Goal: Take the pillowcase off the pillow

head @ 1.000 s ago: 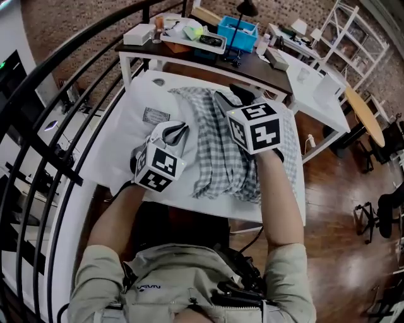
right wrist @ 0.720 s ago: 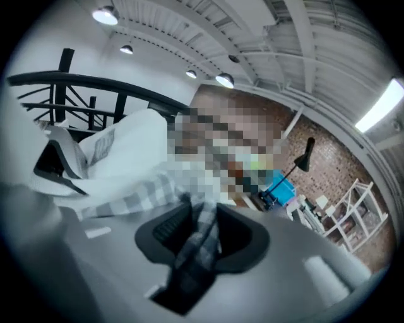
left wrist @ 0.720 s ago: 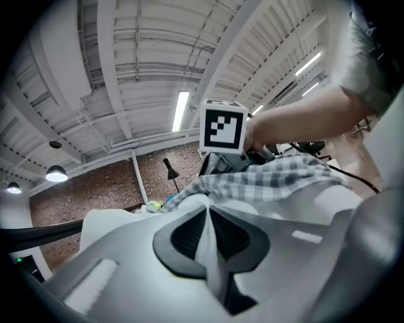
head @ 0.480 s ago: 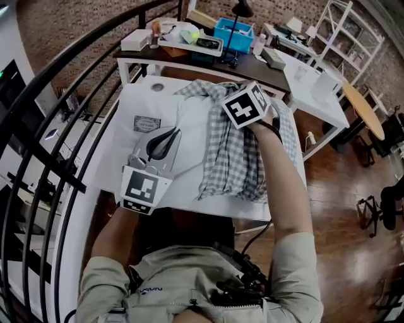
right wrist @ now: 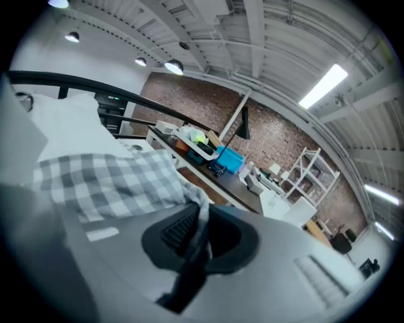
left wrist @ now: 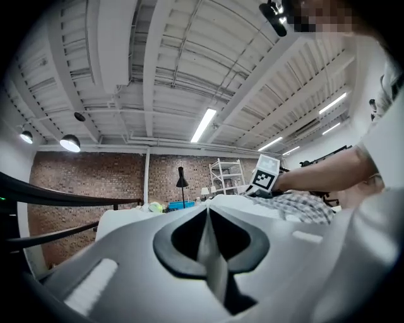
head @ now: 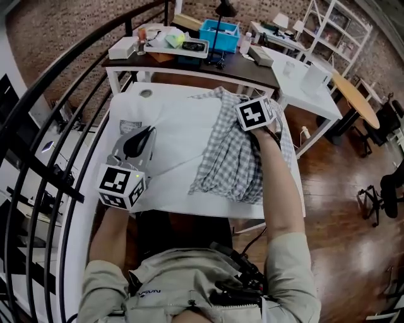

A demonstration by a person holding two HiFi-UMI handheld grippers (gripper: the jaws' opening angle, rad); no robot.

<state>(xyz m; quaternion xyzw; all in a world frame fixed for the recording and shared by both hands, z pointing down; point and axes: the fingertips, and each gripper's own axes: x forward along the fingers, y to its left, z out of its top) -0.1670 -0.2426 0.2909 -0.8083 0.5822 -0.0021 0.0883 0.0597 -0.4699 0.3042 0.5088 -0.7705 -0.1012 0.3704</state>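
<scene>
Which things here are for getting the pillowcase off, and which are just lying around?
For the job:
- checked pillowcase, which the right gripper has just closed its jaws on
- white pillow, pinched by the left gripper

Just lying about:
- blue box, black lamp and tray on the dark desk
- white shelves

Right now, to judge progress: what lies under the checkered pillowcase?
The white pillow passes beneath the checkered pillowcase; how far it reaches underneath is covered by the cloth.
</scene>
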